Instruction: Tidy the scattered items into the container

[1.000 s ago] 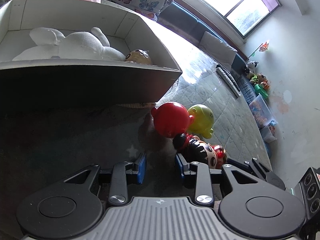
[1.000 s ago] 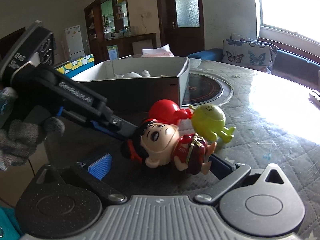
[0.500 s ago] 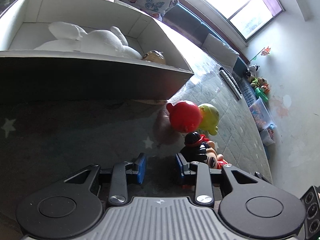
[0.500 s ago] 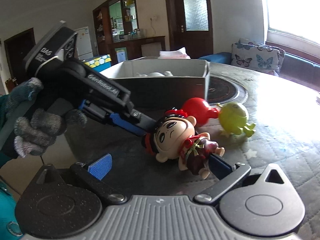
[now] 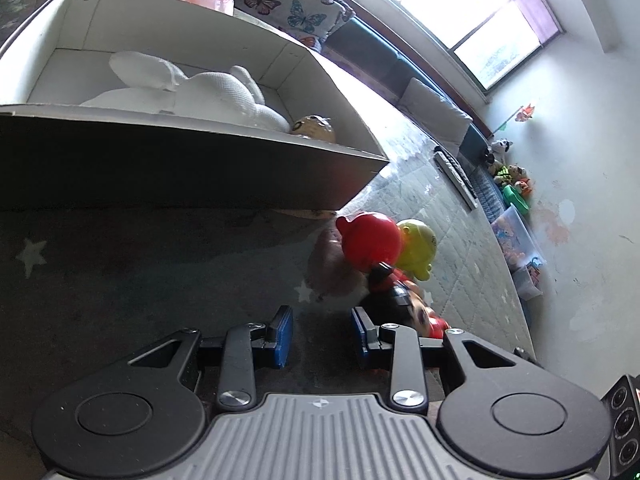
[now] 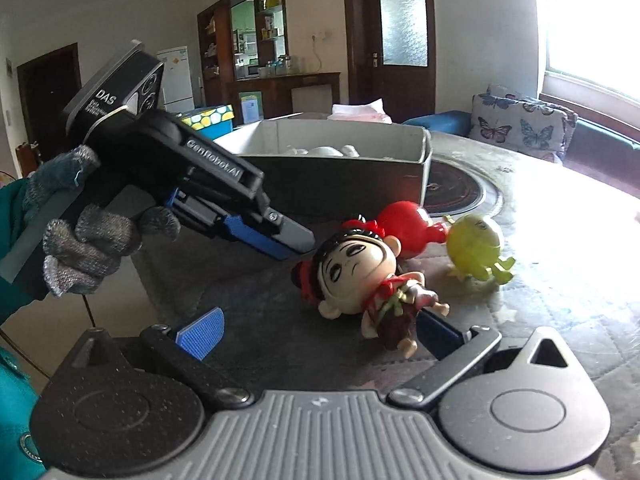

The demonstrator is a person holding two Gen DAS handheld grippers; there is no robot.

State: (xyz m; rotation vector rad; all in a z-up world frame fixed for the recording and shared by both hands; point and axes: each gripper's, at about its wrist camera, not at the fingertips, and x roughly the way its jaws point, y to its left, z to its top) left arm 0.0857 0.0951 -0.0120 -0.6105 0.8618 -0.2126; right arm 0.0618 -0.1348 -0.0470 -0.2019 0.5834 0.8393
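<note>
Doll [image 6: 362, 276] w/ big head, black hair & red outfit lies on its side on the dark mat [image 6: 256, 312], just in front of the box [image 6: 340, 172], not yet in it. Right gripper [image 6: 316, 332] is spread wide around it: right pad sits against the doll's legs, left pad well clear, so not clamped on anything. Left gripper [image 5: 322, 332] is also released, pads apart w/ only mat between them; its right finger is just beside the doll's head.

Progress, judging from what shows: partly done. Box already holds a white plush [image 5: 192, 92] and a small brown figure [image 5: 313, 129] in the near corner. Left outside: doll, red toy [image 6: 404, 224] and green one-eyed toy [image 6: 476, 246], the three bunched close together near the box's corner. So three items to go, as far as visible.

Vs. 1 s ago: doll has turned — head was toward the left side w/ body lying flatter, now face is more upright and toward the right wrist cam, body angled down toward the right pad. Left gripper has swung lower and closer to the doll's head in the right view; gloved hand [image 6: 80, 256] holding it is now more in frame. Red and green toys look unmoved on the table; box contents same. Neither gripper has closed.
</note>
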